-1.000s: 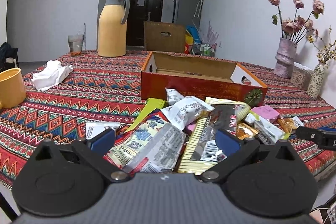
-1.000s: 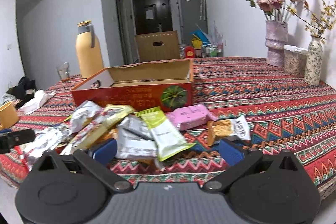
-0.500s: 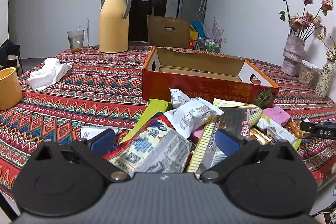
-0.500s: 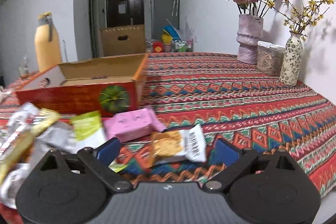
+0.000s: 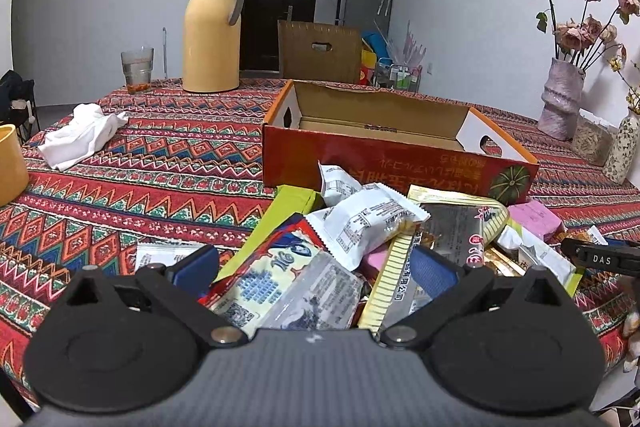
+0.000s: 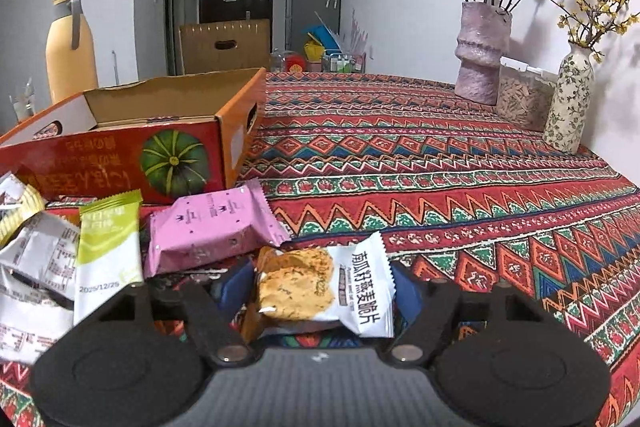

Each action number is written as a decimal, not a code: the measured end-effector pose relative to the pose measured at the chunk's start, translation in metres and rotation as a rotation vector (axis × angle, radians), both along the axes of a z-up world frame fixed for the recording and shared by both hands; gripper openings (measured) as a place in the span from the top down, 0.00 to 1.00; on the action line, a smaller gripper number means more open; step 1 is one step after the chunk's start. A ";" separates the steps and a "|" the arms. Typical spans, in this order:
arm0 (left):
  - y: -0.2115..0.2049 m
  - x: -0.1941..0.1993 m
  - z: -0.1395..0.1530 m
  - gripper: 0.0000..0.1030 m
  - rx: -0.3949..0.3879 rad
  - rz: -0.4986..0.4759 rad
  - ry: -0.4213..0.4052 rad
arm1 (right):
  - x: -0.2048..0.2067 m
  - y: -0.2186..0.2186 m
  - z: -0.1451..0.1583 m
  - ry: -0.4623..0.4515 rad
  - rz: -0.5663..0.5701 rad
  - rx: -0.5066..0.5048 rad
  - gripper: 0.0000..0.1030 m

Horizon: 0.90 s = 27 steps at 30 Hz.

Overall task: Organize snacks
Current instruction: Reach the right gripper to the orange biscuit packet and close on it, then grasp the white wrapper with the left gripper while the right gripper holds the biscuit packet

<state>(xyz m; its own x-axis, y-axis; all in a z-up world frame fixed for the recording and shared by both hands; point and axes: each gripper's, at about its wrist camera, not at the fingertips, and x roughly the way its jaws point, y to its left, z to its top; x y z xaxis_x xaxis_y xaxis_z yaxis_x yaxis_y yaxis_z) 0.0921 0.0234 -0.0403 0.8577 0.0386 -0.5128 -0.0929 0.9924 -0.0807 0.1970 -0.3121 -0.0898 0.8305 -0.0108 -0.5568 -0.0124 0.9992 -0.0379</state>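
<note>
A heap of snack packets lies on the patterned tablecloth in front of an open red cardboard box. My left gripper hovers open just above the near side of the heap and grips nothing. In the right wrist view a white packet with orange crackers lies between the fingers of my right gripper. Its jaws are closing, and the blue pads stand right at the packet's two edges without squeezing it. A pink packet lies just beyond, near the box.
A yellow thermos, a glass, a white cloth and a yellow cup stand to the left. Two flower vases and a clear container line the right wall. The table's near edge is close below.
My right gripper swung right and sank to the cracker packet, and its jaws narrowed around it. My left gripper crept slightly forward over the heap.
</note>
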 end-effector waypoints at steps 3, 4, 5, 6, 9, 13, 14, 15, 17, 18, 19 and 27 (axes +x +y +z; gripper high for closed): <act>0.002 0.000 0.000 0.00 -0.003 0.002 0.000 | -0.006 0.004 0.000 -0.020 0.013 -0.019 0.37; 0.003 0.000 -0.001 0.00 -0.004 0.004 0.001 | -0.008 0.005 0.000 -0.027 0.019 -0.022 0.43; 0.004 0.000 0.000 0.00 -0.006 0.004 0.001 | -0.009 0.006 0.000 -0.032 0.025 -0.019 0.46; 0.005 0.000 0.000 0.00 -0.007 0.006 0.002 | -0.011 0.008 0.001 -0.037 0.027 -0.014 0.50; 0.008 -0.001 0.001 0.00 -0.009 0.013 0.002 | -0.014 0.010 0.001 -0.056 0.019 0.007 0.54; 0.017 -0.002 0.005 0.00 -0.003 0.035 -0.008 | -0.022 0.012 0.006 -0.083 0.026 0.049 0.57; 0.020 -0.002 0.006 0.00 0.000 0.042 -0.010 | -0.024 0.013 0.008 -0.093 0.029 0.052 0.57; 0.022 -0.002 0.007 0.00 0.003 0.050 -0.010 | -0.027 0.015 0.011 -0.104 0.033 0.056 0.57; 0.029 -0.002 0.009 0.00 0.017 0.064 -0.011 | -0.031 0.017 0.015 -0.119 0.039 0.060 0.57; 0.032 -0.001 0.010 0.00 0.028 0.069 -0.010 | -0.033 0.019 0.017 -0.126 0.040 0.061 0.57; 0.035 -0.001 0.010 0.00 0.042 0.075 -0.009 | -0.034 0.019 0.018 -0.131 0.040 0.063 0.57; 0.071 0.008 0.007 0.00 0.087 0.145 0.050 | -0.037 0.026 0.023 -0.139 0.041 0.064 0.57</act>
<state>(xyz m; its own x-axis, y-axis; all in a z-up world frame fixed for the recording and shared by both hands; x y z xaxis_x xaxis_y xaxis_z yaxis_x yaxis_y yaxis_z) 0.0999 0.0945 -0.0334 0.8133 0.2067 -0.5440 -0.2377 0.9712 0.0136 0.1598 -0.2860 -0.0667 0.8985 0.0568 -0.4352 -0.0527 0.9984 0.0216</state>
